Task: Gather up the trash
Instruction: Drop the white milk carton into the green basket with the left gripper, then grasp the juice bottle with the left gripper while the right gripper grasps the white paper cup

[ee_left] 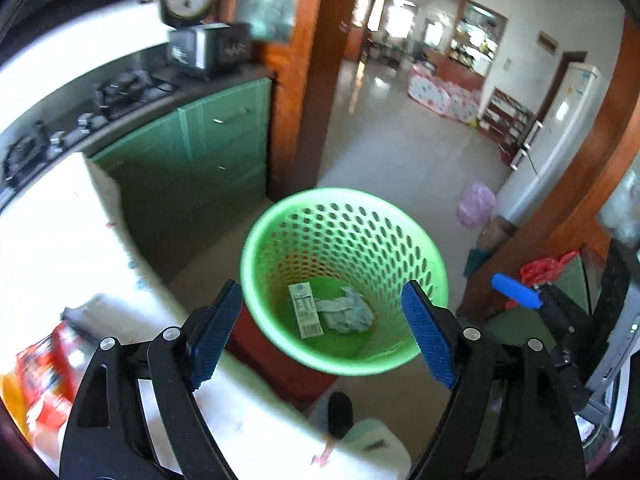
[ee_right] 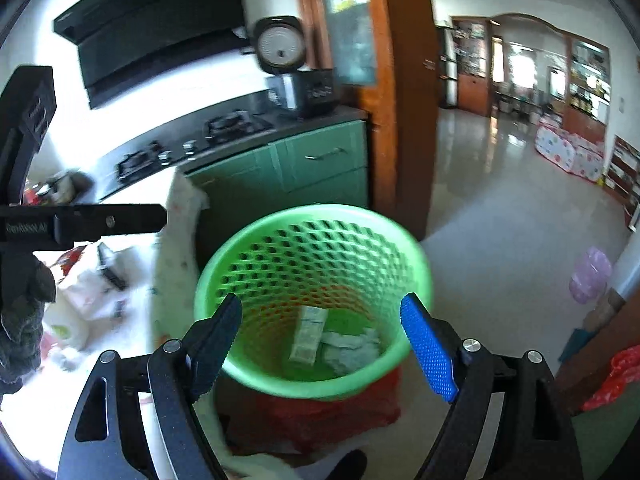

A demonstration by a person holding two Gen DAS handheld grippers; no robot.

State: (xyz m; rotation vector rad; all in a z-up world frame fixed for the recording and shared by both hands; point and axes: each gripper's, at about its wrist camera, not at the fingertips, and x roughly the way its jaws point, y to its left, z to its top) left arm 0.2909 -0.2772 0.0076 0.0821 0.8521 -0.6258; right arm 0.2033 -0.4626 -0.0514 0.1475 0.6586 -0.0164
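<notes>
A green perforated basket (ee_left: 256, 236) stands on the floor by the table's corner. A small white carton (ee_left: 306, 316) and a crumpled paper wad (ee_left: 348, 314) lie on its bottom. My left gripper (ee_left: 322, 290) hovers above the basket's near rim, open, nothing between its blue pads. A blue fingertip (ee_left: 516, 290) of the right tool shows at the right. In the right wrist view the basket (ee_right: 320, 212) holds the carton (ee_right: 308, 334) and the paper wad (ee_right: 350, 350). My right gripper (ee_right: 322, 306) is over it, open and empty.
A red bag (ee_right: 320, 408) lies under the basket. The white-clothed table (ee_left: 60, 240) with packets (ee_left: 44, 376) is at the left, where a gloved hand (ee_right: 20, 320) holds the left tool's black frame (ee_right: 80, 224). Green cabinets (ee_left: 208, 152), a wooden door post (ee_left: 316, 80) and tiled floor (ee_left: 400, 152) lie beyond.
</notes>
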